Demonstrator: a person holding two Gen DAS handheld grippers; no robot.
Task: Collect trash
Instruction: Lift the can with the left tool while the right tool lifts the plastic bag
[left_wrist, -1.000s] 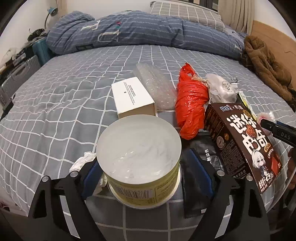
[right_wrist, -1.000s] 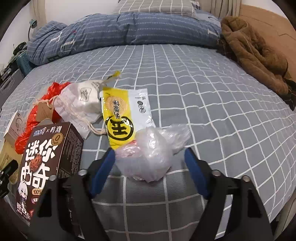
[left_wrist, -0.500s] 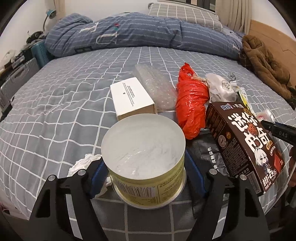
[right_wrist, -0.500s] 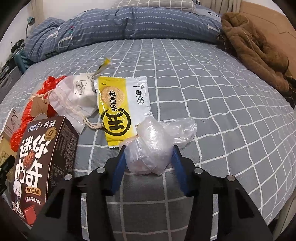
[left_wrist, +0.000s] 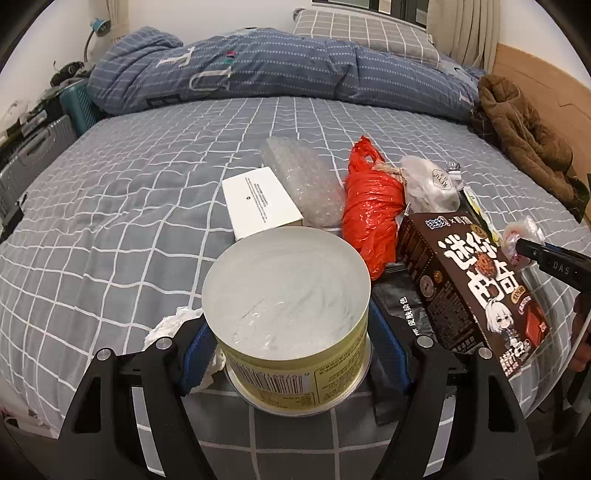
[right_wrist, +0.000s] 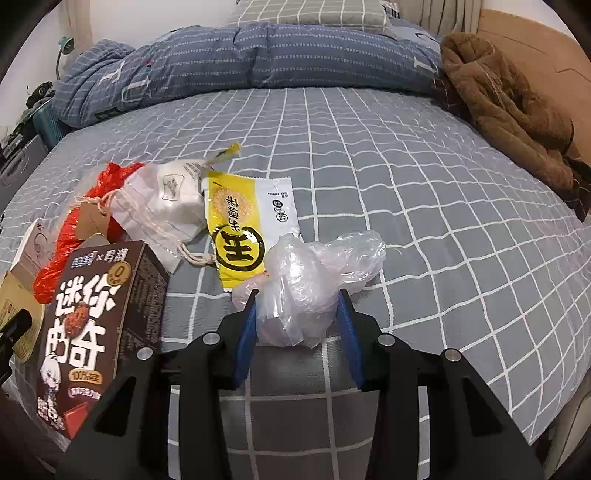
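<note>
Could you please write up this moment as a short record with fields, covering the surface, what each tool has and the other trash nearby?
surface: bed with grey checked sheet
left tool: pads against a round tin
right tool: closing on a clear plastic bag, pads touching it
other trash: brown carton, red bag, white box, bubble wrap, yellow wrapper

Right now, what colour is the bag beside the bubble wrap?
Red, crinkled plastic, lying right of the bubble wrap. It shows best in the left wrist view.
</note>
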